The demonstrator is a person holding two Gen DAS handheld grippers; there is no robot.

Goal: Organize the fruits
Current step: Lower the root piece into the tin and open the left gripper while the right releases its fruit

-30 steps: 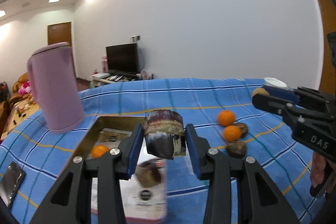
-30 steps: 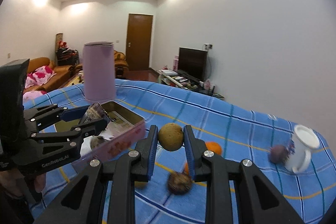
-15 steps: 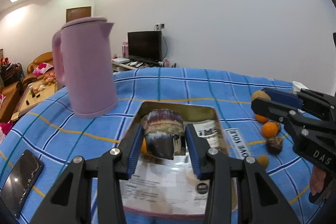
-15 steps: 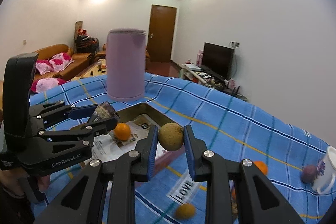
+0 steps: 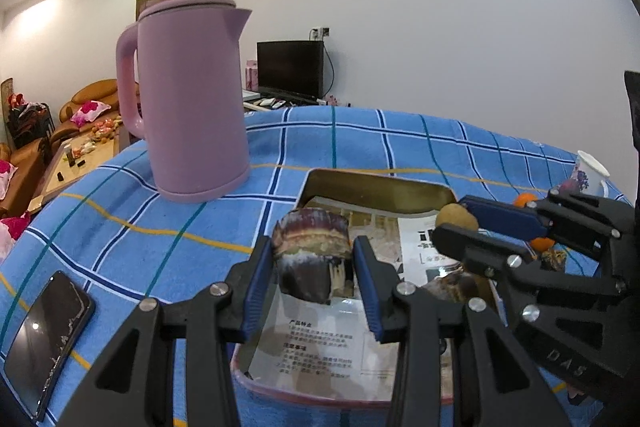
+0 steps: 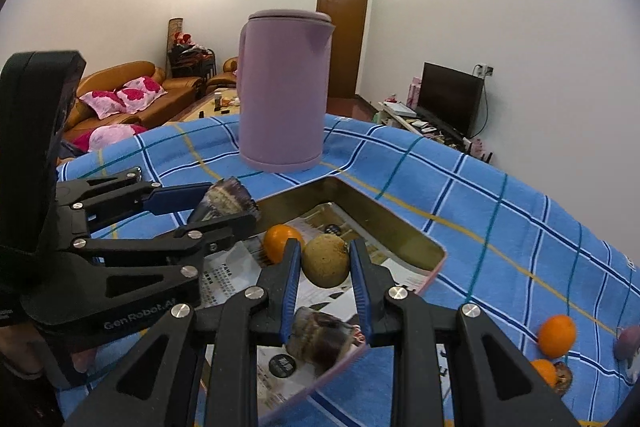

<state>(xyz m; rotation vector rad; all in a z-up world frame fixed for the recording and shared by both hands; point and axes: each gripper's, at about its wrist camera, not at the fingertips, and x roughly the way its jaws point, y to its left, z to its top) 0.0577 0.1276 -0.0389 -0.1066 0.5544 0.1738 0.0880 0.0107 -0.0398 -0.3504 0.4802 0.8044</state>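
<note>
My left gripper is shut on a dark purple-brown fruit and holds it above the paper-lined metal tin. It also shows in the right wrist view. My right gripper is shut on a round tan fruit, also above the tin. In the tin lie an orange and another dark fruit. The right gripper also shows in the left wrist view.
A pink kettle stands behind the tin on the blue checked cloth. A phone lies at the left. Two oranges and a dark fruit lie at the right, near a white cup.
Both grippers have moved left with their fruits, from over the loose fruit to above the tin. The kettle and tin now look closer.
</note>
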